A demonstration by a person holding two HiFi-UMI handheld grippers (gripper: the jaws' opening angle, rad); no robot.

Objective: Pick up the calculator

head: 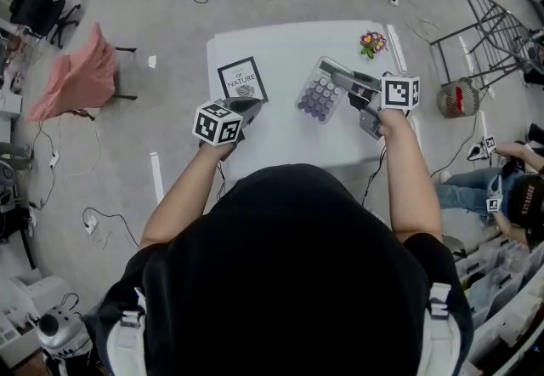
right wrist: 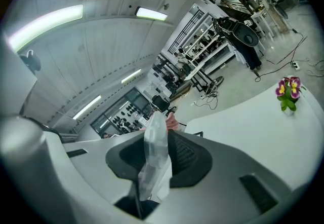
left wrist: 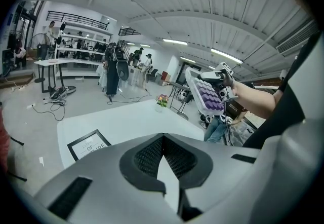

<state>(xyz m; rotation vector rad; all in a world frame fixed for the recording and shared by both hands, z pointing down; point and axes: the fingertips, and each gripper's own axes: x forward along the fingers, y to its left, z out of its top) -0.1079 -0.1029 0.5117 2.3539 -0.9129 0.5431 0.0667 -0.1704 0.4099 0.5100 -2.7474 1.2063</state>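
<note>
The calculator (head: 321, 94), pale with purple keys, is lifted off the white table (head: 280, 145) and tilted, keys facing left. My right gripper (head: 344, 81) is shut on its right end. In the right gripper view the calculator (right wrist: 154, 152) shows edge-on, pinched between the pads of the right gripper (right wrist: 157, 139). The left gripper view shows the calculator (left wrist: 208, 95) held up in the air at the right. My left gripper (head: 251, 106) hovers over the table's left part near a framed print, and the tips of this left gripper (left wrist: 163, 139) meet with nothing between them.
A black-framed print (head: 241, 79) lies on the table's left side and a small flower pot (head: 372, 43) stands at its far right corner. Off the table are a chair draped in pink cloth (head: 76, 76), a wire rack (head: 497, 34), floor cables and a seated person (head: 510, 187).
</note>
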